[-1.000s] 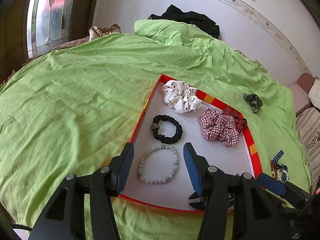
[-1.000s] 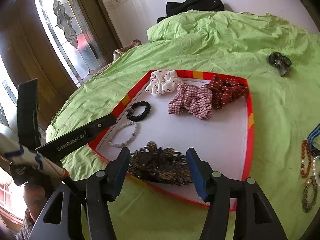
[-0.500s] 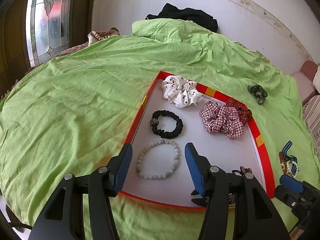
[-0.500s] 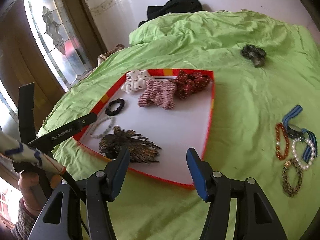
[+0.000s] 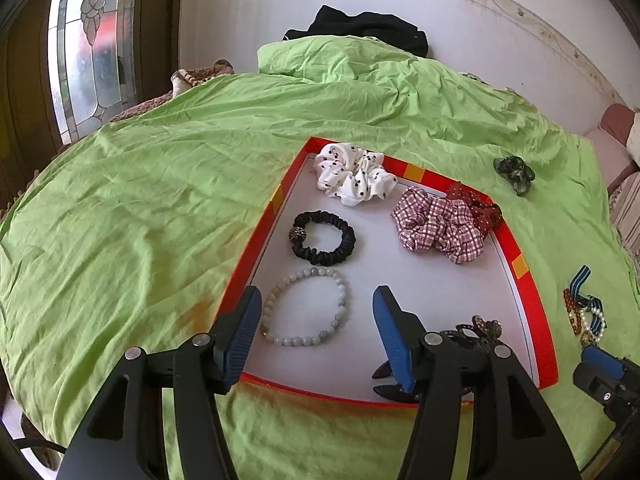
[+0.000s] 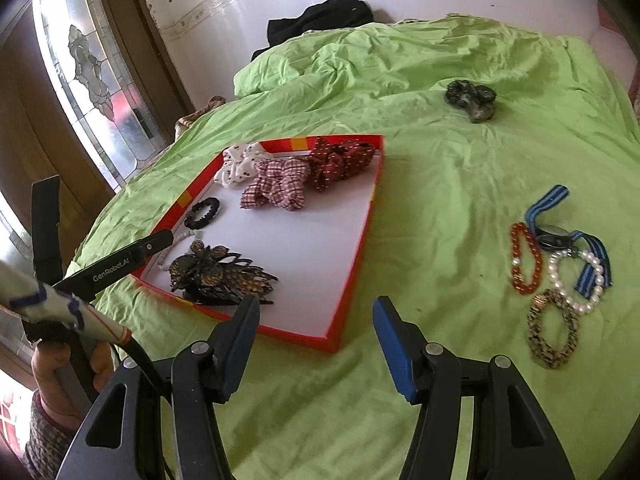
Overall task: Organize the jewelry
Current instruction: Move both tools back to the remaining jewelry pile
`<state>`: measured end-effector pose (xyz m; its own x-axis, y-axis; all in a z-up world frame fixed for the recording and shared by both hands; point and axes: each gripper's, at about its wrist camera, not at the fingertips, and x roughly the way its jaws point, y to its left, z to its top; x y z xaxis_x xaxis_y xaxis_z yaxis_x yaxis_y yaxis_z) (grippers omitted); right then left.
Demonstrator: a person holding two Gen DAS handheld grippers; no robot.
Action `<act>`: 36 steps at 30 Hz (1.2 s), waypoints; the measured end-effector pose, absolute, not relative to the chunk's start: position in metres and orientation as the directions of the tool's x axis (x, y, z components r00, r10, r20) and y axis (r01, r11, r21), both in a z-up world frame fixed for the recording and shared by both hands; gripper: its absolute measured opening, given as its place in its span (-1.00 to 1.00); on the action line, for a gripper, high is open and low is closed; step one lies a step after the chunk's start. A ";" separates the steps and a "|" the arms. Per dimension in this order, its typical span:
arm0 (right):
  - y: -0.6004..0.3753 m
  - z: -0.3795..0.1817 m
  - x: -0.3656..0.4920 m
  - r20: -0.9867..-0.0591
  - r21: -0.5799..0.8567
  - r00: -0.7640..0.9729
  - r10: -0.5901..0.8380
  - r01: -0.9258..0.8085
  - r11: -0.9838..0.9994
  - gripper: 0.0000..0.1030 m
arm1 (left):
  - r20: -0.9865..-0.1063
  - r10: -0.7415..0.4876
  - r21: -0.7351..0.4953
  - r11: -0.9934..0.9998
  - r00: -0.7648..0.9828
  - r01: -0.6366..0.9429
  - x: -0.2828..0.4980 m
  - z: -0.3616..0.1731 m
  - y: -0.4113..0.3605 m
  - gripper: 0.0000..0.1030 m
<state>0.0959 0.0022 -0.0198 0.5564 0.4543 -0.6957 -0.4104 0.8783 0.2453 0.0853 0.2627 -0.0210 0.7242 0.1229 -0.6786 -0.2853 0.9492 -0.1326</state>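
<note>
Left hand-held gripper (image 5: 316,332): fingers spread apart, holding nothing, hovering over the near-left corner of the tray (image 5: 538,332). The pale bead bracelet (image 5: 305,306) lies on the tray floor between its fingers.

Right hand-held gripper (image 6: 316,340): fingers also apart, holding nothing, above the green bedsheet (image 6: 440,184) just off the tray's near-right corner.

Tray is red-rimmed with a white floor and sits on the bed. Inside:
- white spotted scrunchie (image 5: 354,179) at the far-left corner
- checked scrunchie (image 5: 438,224) beside it, touching the dark red dotted scrunchie (image 5: 476,205) against the far rim
- black scrunchie (image 5: 323,238) along the left rim, just past the bead bracelet
- brown-black claw hair clip (image 6: 218,274) near the front rim, partly hidden behind the left gripper in the left wrist view

Outside the tray, on the sheet:
- dark green scrunchie (image 6: 471,100), well apart toward the far side
- right of the tray, a cluster: orange bead bracelet (image 6: 526,258), pearl bracelet (image 6: 576,278), blue striped ribbon (image 6: 550,202), leopard-print band (image 6: 554,334), touching or overlapping each other
</note>
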 end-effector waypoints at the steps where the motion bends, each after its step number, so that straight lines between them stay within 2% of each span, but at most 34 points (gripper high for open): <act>1: -0.001 -0.020 0.095 -0.696 0.245 0.559 0.451 -0.406 0.880 0.23 | -0.677 0.129 -0.125 0.950 0.725 -0.286 0.085 -0.021 0.260 0.11; 17: -0.109 -0.018 0.082 -0.700 0.220 0.639 0.319 -0.232 0.947 0.23 | -0.664 0.206 0.053 0.972 0.719 -0.229 0.070 -0.020 0.197 0.20; 30: -0.189 -0.020 0.081 -0.686 0.262 0.679 0.263 -0.106 0.959 0.25 | -0.664 0.164 0.068 0.985 0.730 -0.159 0.057 0.006 0.156 0.23; 36: -0.218 -0.019 0.087 -0.679 0.267 0.695 0.237 -0.066 0.961 0.26 | -0.683 0.079 0.008 0.995 0.726 -0.100 0.063 0.023 0.138 0.24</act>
